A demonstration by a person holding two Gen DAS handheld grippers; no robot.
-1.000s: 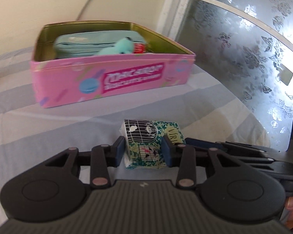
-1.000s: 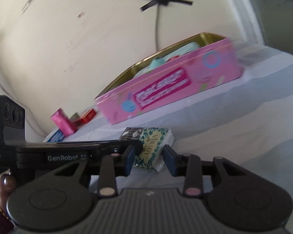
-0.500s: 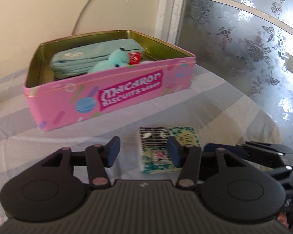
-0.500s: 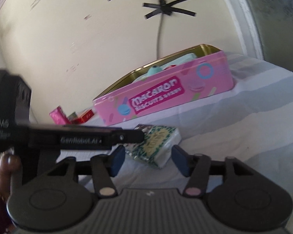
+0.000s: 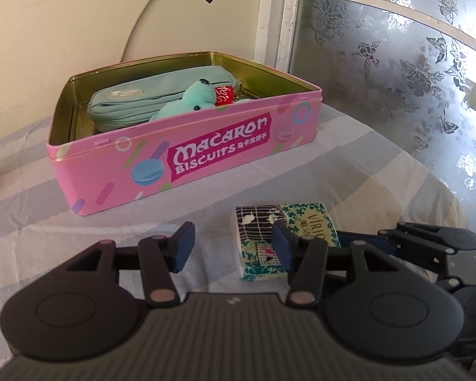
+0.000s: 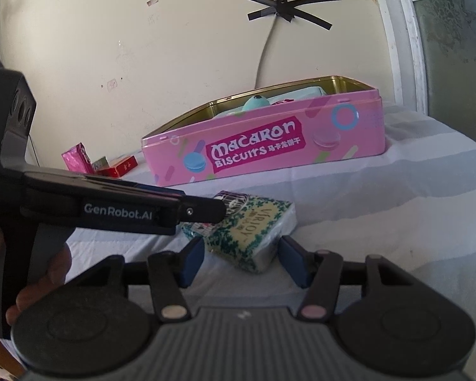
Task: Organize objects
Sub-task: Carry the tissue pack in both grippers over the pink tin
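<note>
Teal fabric pouch [image 5: 149, 101] and plush sit in pink tin [image 5: 187, 158]; green patterned tissue pack [image 5: 285, 238] waits outside; both tongs [image 5: 231, 247] [image 6: 241, 262] gape, empty

**Two low wrist views, one shared scene**

Each camera sits just behind its own gripper, looking forward and slightly down across the striped desk cover. The left wrist view faces the pink tin [image 5: 187, 158] close and from higher, showing inside it. The right wrist view sits lower and further right, facing the tin [image 6: 263, 146] side-on. Both share the tin, the tissue pack [image 5: 260, 241] [image 6: 254, 231] and the taped wall behind.
</note>
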